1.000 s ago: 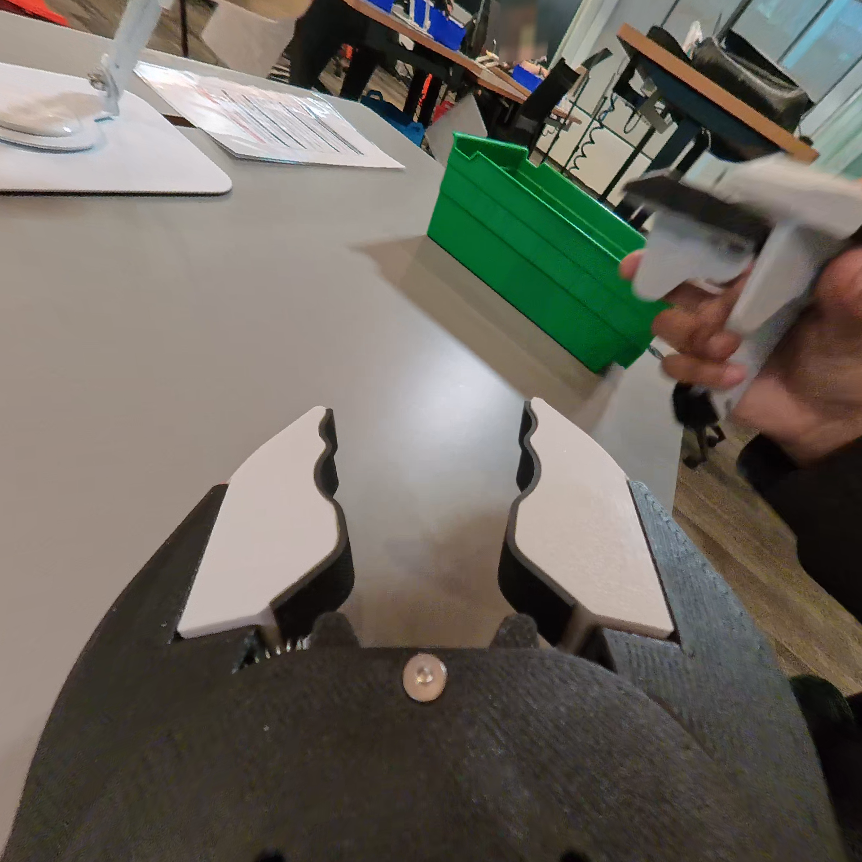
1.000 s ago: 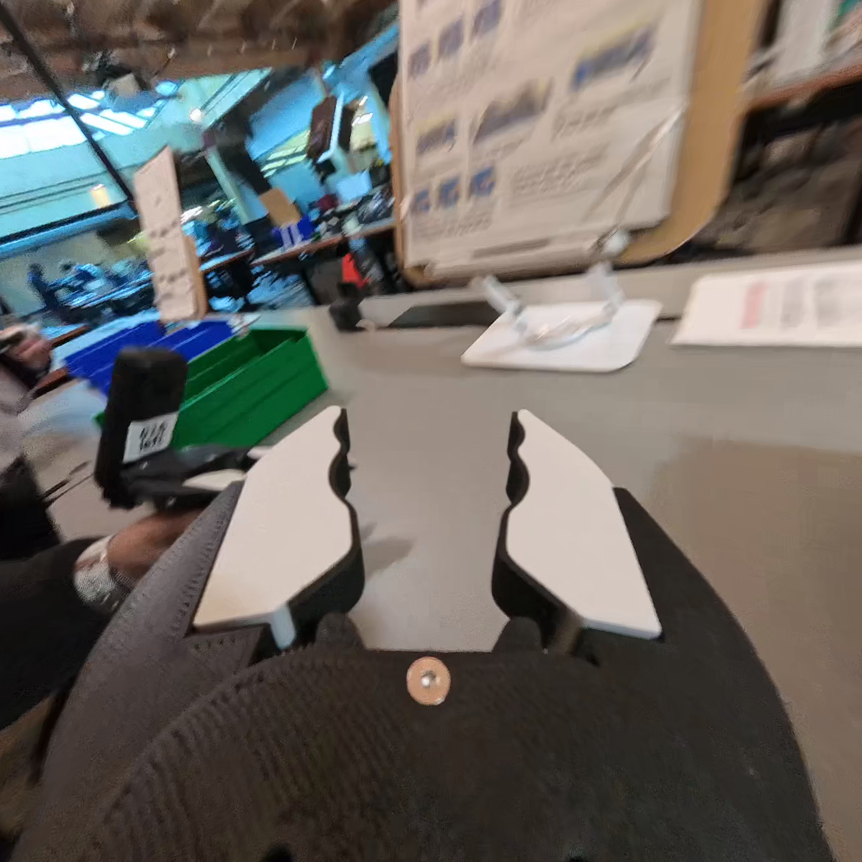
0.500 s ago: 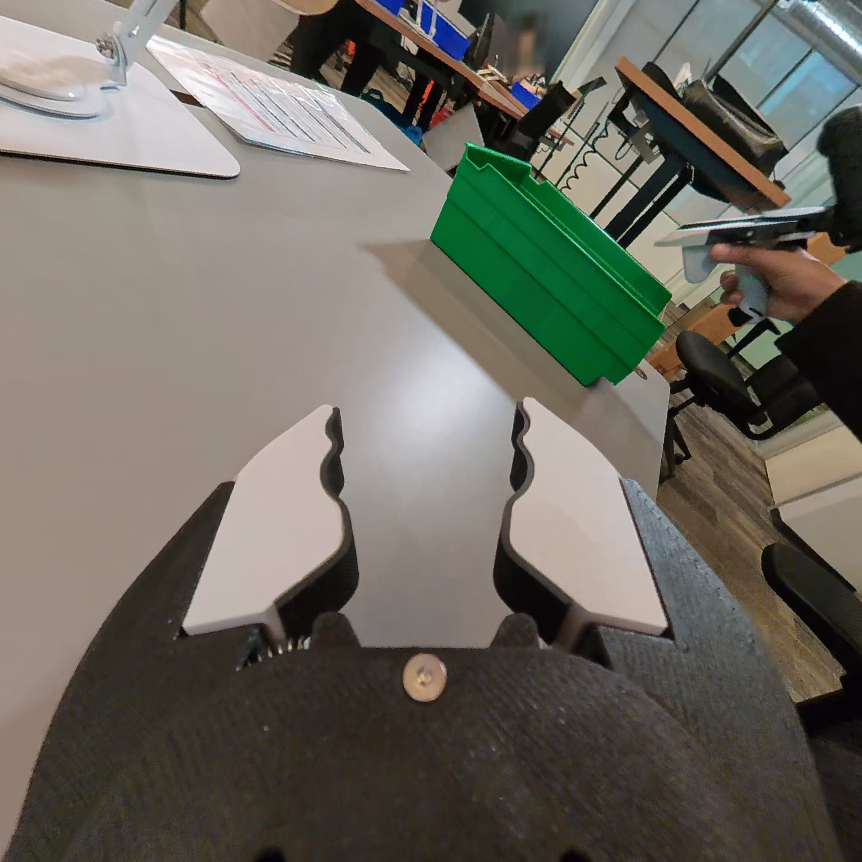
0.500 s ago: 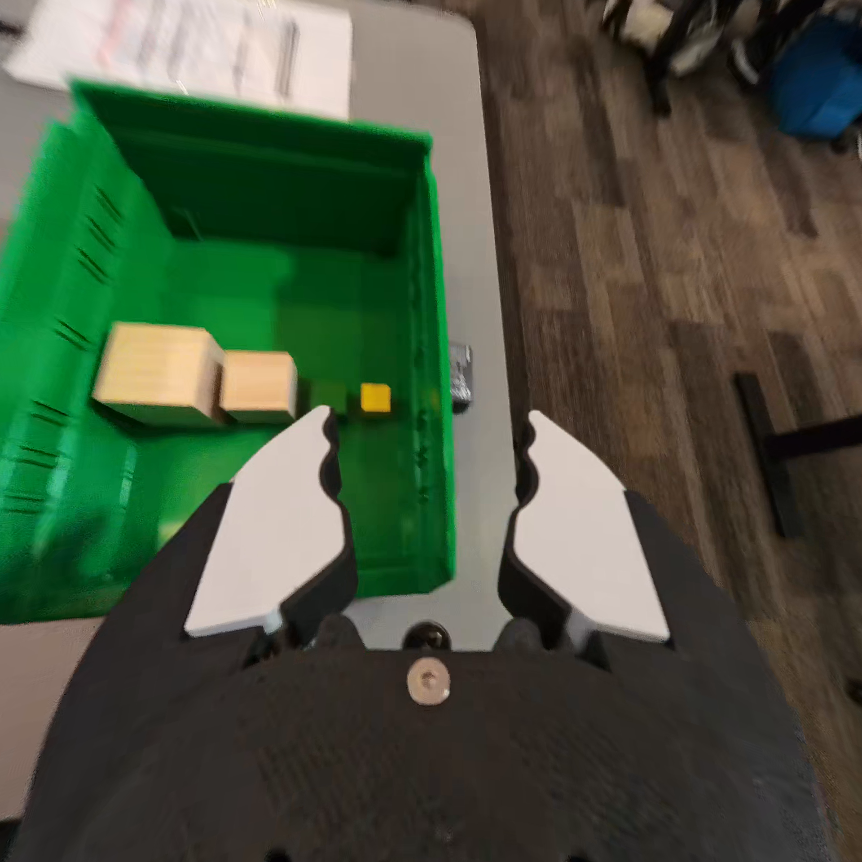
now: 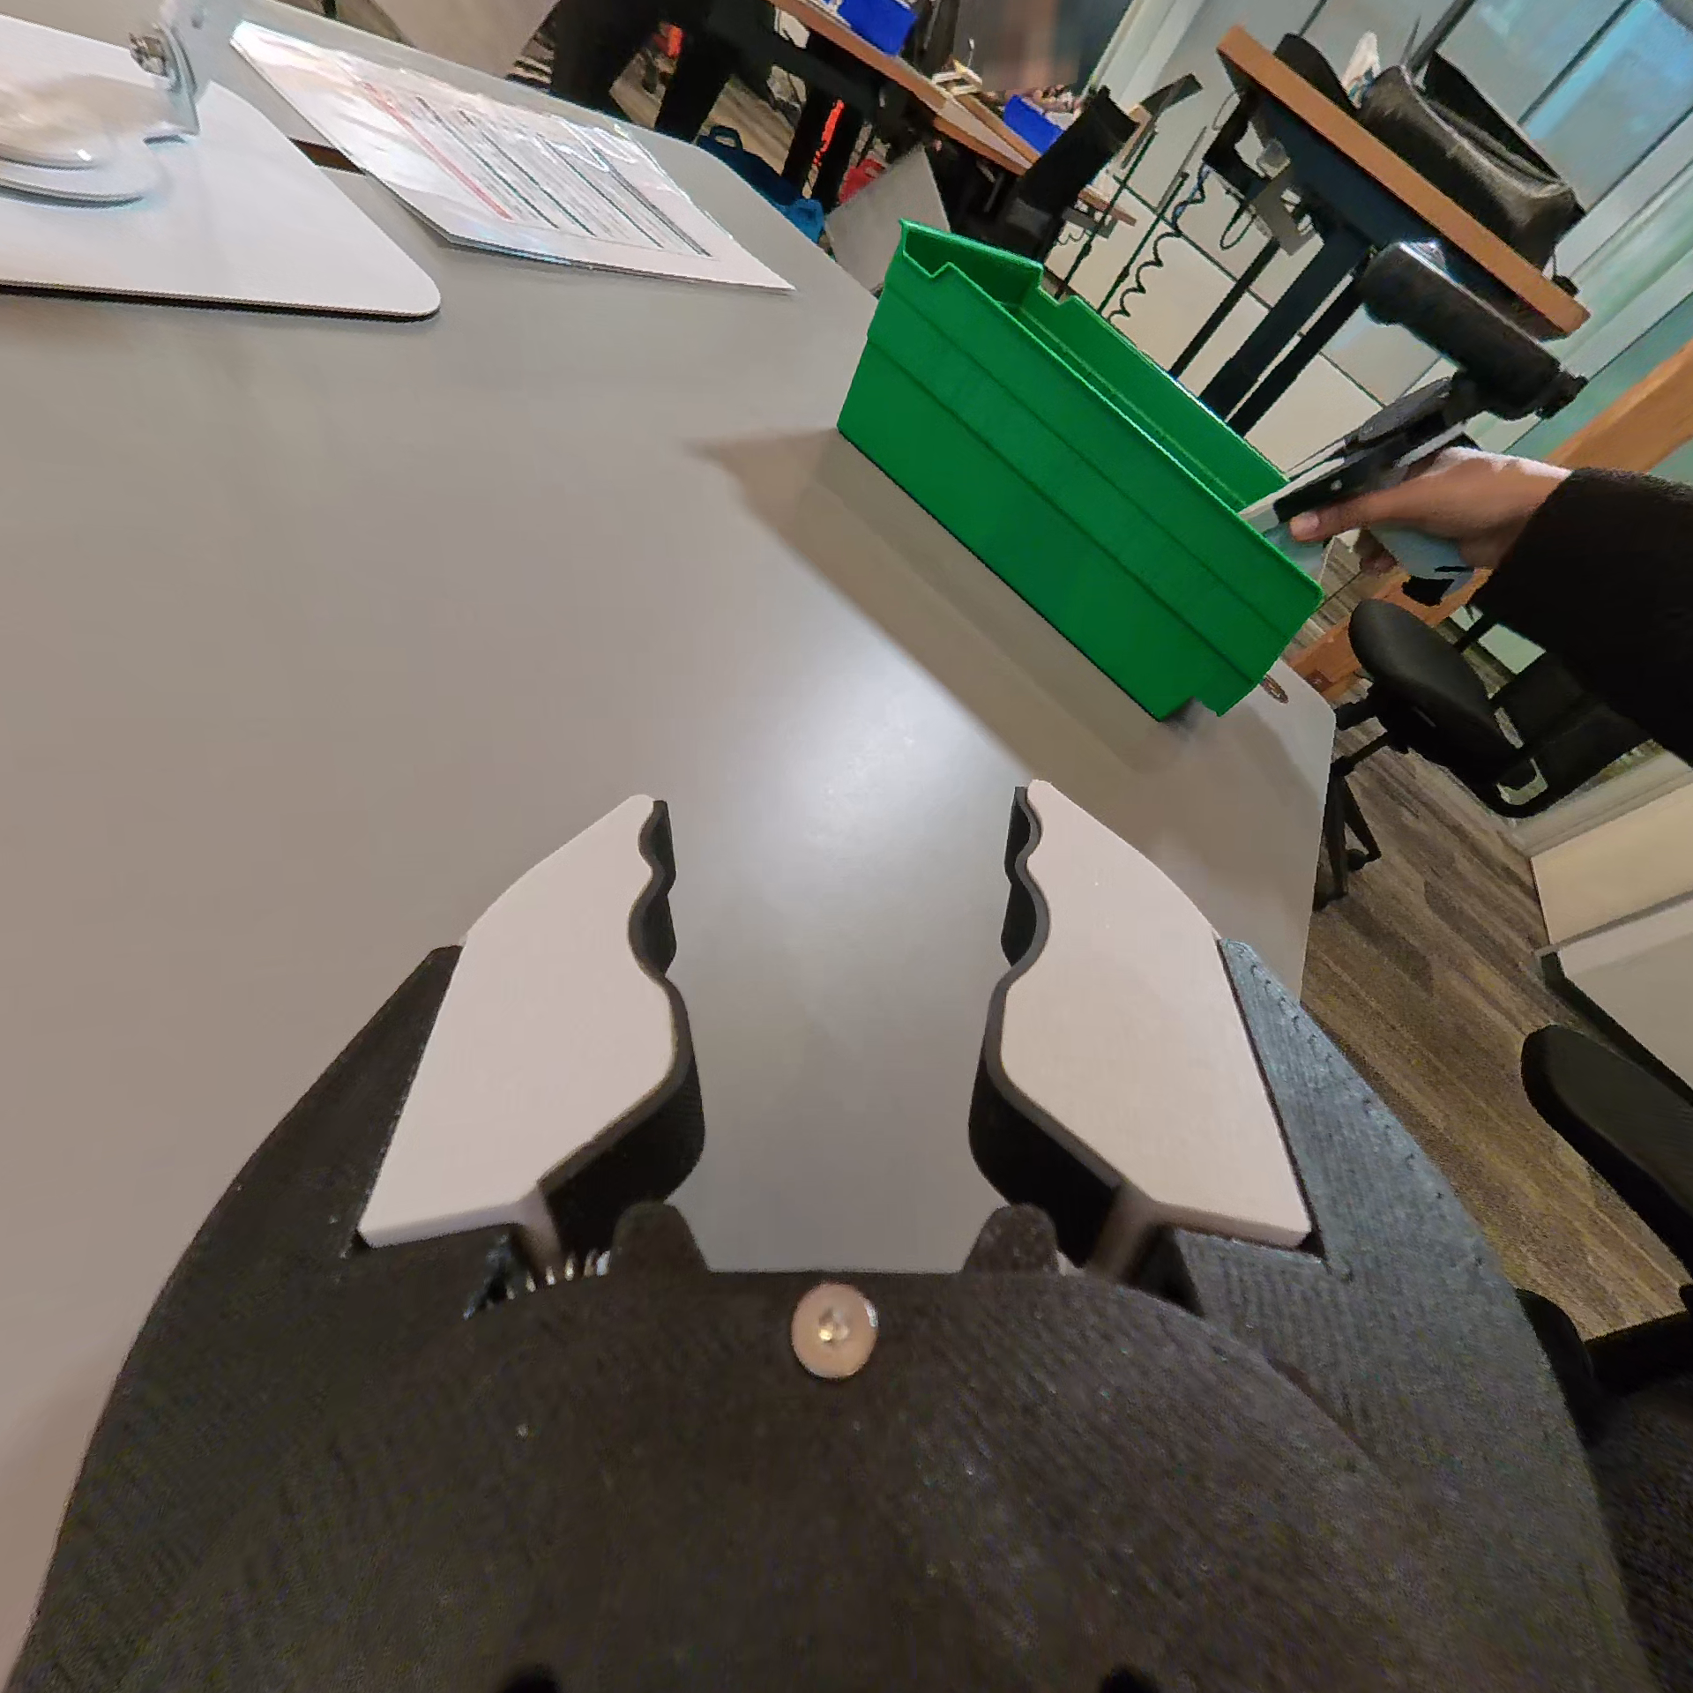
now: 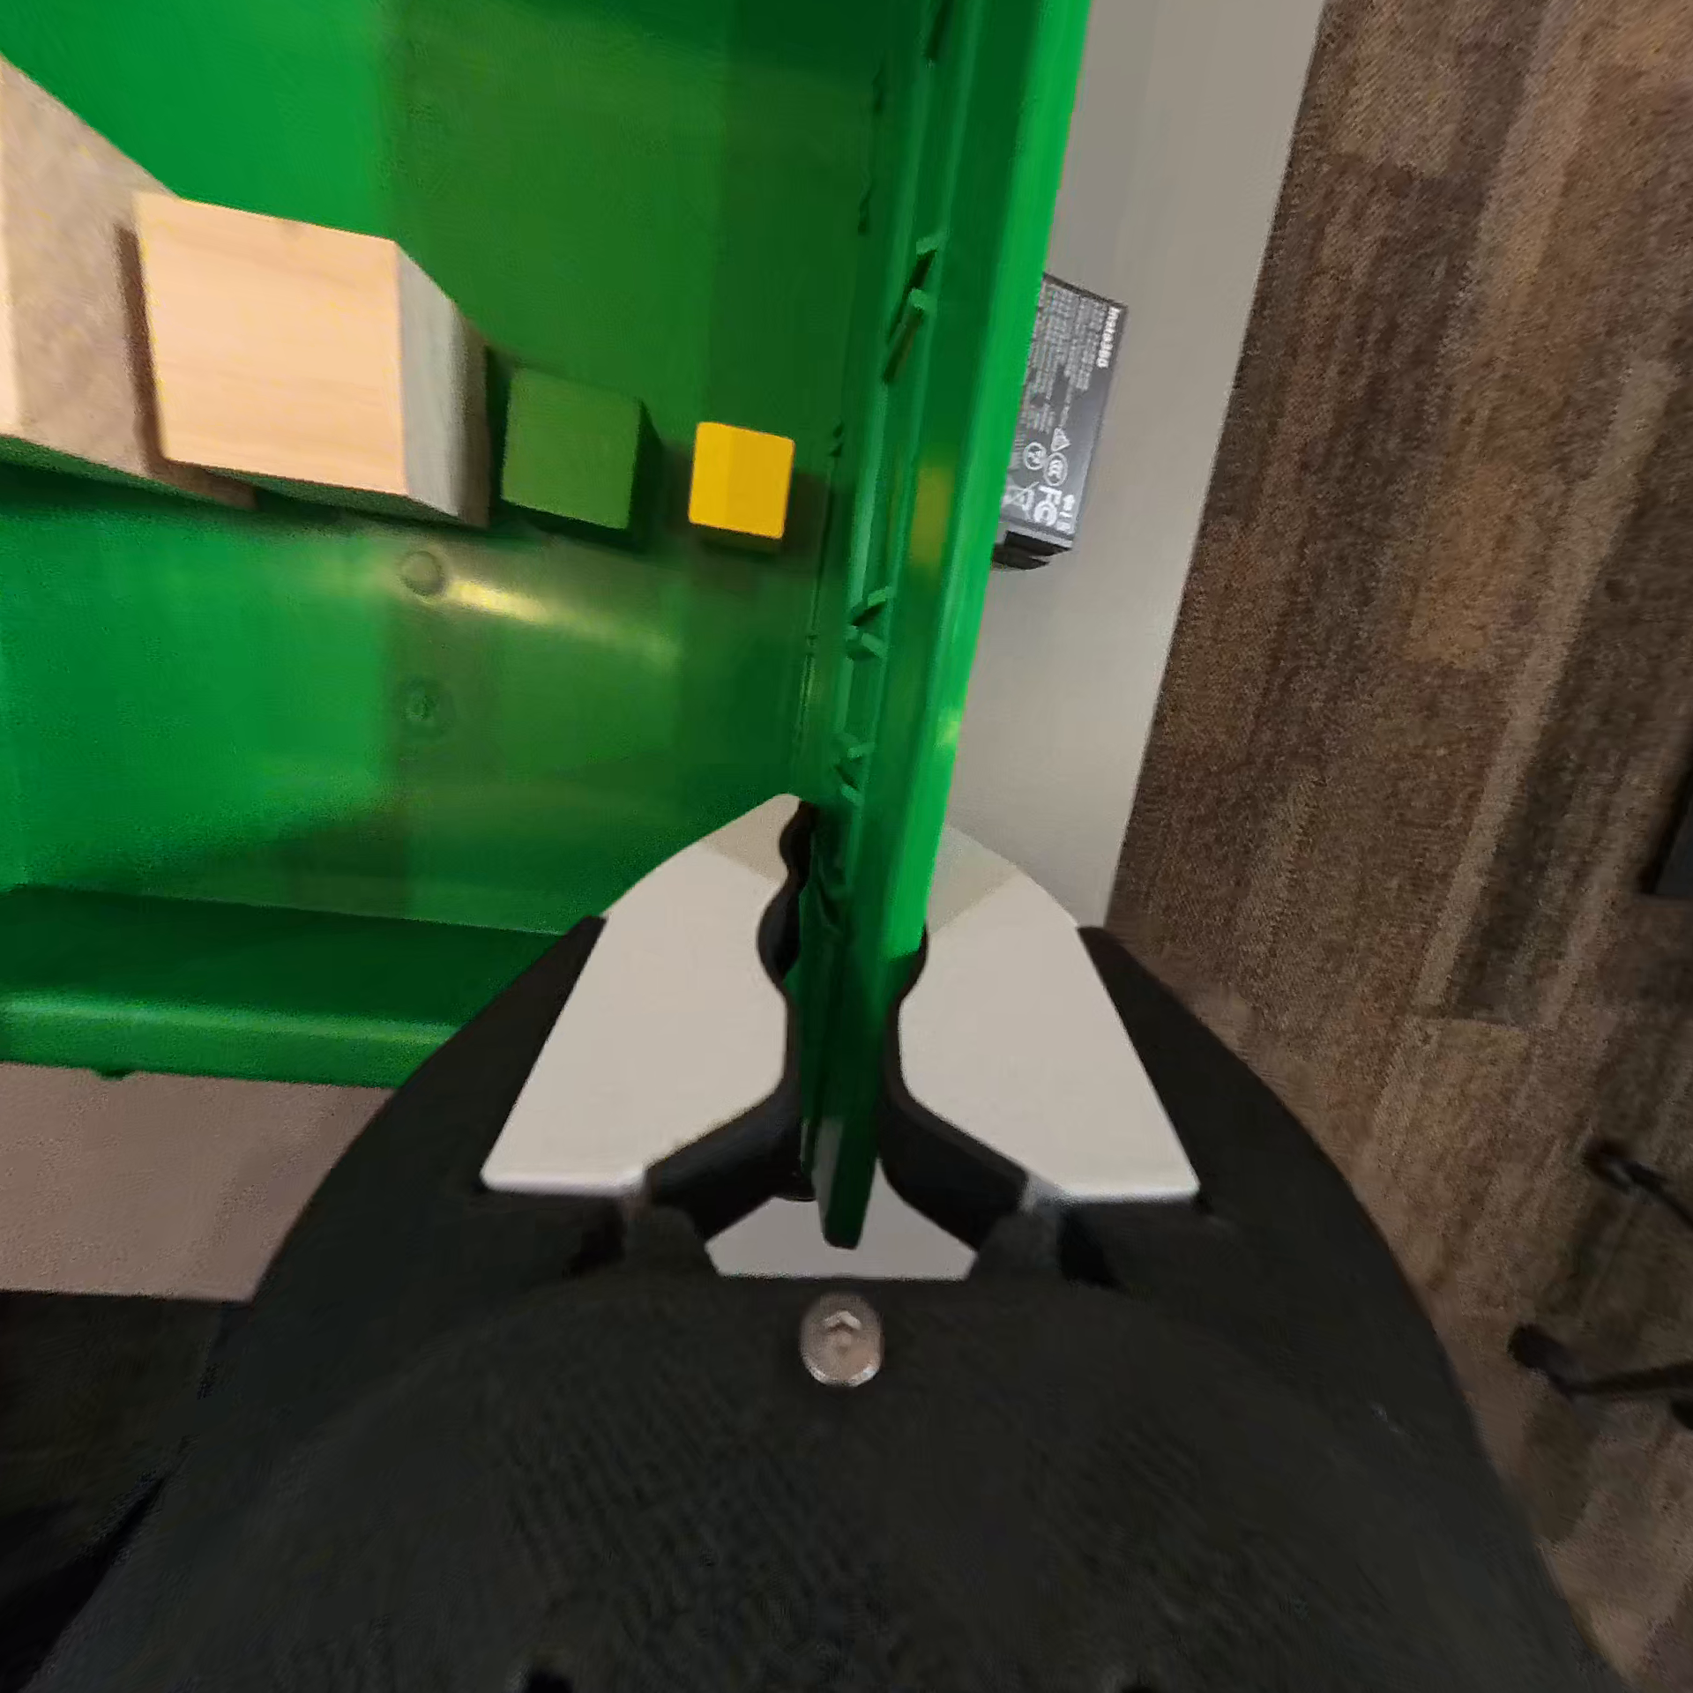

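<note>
A green plastic bin (image 5: pixel 1063 476) stands at the right edge of a grey table (image 5: pixel 366 595). My right gripper (image 6: pixel 861 824) is shut on the bin's right side wall (image 6: pixel 902 550), one finger inside and one outside. Inside the bin lie two pale wooden blocks (image 6: pixel 284 348), a small green cube (image 6: pixel 568 449) and a small yellow cube (image 6: pixel 740 478). My left gripper (image 5: pixel 838 806) is open and empty, low over the bare table, short of the bin. The right gripper, held by a hand (image 5: pixel 1429 508), also shows in the left wrist view at the bin's near corner.
A small black battery-like block (image 6: pixel 1063 421) lies on the table just outside the bin wall. A white pad (image 5: pixel 211 238) and a printed sheet (image 5: pixel 522 174) lie at the table's far left. Office chairs (image 5: pixel 1429 696) and wooden floor (image 6: pixel 1420 641) are beyond the table's right edge.
My right gripper swung from facing across the room to above the bin, came down and shut on the bin's right wall. My left gripper stayed open and barely moved.
</note>
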`<act>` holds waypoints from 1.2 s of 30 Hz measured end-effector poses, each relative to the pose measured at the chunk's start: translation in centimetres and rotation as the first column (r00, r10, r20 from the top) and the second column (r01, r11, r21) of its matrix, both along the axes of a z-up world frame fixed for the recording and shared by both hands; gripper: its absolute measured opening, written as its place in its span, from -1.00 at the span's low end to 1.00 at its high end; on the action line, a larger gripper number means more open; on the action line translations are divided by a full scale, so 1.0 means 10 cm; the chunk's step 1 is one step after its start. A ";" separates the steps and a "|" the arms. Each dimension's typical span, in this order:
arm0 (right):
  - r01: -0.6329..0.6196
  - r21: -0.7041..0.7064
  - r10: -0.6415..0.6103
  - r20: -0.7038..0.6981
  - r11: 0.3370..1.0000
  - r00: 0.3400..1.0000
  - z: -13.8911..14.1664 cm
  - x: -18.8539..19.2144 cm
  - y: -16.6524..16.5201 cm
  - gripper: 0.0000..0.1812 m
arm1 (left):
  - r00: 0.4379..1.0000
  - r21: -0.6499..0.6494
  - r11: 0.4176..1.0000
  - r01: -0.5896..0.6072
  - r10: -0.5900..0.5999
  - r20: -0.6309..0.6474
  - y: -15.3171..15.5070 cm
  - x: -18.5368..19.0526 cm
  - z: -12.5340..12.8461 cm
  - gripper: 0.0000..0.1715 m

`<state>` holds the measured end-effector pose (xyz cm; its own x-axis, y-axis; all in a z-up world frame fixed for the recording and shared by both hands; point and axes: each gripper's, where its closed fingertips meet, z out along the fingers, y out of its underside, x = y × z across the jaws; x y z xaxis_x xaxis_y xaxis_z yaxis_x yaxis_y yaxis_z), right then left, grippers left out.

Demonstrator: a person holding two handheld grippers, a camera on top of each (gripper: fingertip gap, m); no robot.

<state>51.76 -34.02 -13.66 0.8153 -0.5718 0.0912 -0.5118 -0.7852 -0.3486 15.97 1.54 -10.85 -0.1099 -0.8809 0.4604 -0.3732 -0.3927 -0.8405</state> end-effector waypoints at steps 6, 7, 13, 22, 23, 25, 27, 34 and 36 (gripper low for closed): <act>0.031 0.139 -0.017 -0.104 0.990 0.994 -0.01 -0.08 0.05 -0.93 | 1.000 -0.057 0.998 0.008 -0.009 -0.019 0.00 0.01 -0.04 -0.22; 0.032 0.140 -0.017 -0.104 0.990 0.994 -0.01 -0.08 0.05 -0.93 | 1.000 -0.063 0.998 0.010 -0.011 -0.018 -0.01 0.01 -0.03 -0.22; 0.056 0.197 -0.033 -0.121 0.979 0.992 0.01 -0.09 0.07 -0.93 | 1.000 -0.039 0.999 0.015 -0.015 -0.020 -0.01 0.00 -0.02 -0.23; 0.106 0.330 -0.055 -0.160 0.938 0.986 0.17 -0.29 0.33 -0.93 | 1.000 -0.051 0.999 0.003 -0.004 -0.025 0.01 0.01 -0.03 -0.24; 0.096 0.334 -0.039 -0.175 0.938 0.984 0.19 -0.36 0.39 -0.93 | 1.000 -0.051 0.999 0.005 -0.006 -0.027 0.00 0.01 -0.03 -0.24; 0.102 0.330 -0.025 -0.230 0.939 0.973 0.18 -0.52 0.51 -0.93 | 1.000 -0.044 0.999 0.010 -0.011 -0.027 -0.02 0.01 -0.02 -0.24; 0.103 0.320 -0.022 -0.248 0.942 0.968 0.17 -0.66 0.64 -0.93 | 1.000 -0.033 0.999 0.011 -0.012 -0.024 -0.03 0.00 0.00 -0.24; 0.047 0.330 0.044 -0.262 0.943 0.964 0.26 -1.09 1.15 -0.94 | 0.999 -0.013 0.999 -0.029 0.030 0.021 0.07 -0.01 0.19 -0.24; 0.014 0.336 0.065 -0.222 0.942 0.973 0.30 -1.21 1.34 -0.94 | 0.998 -0.018 0.999 -0.046 0.046 0.040 0.12 -0.04 0.29 -0.24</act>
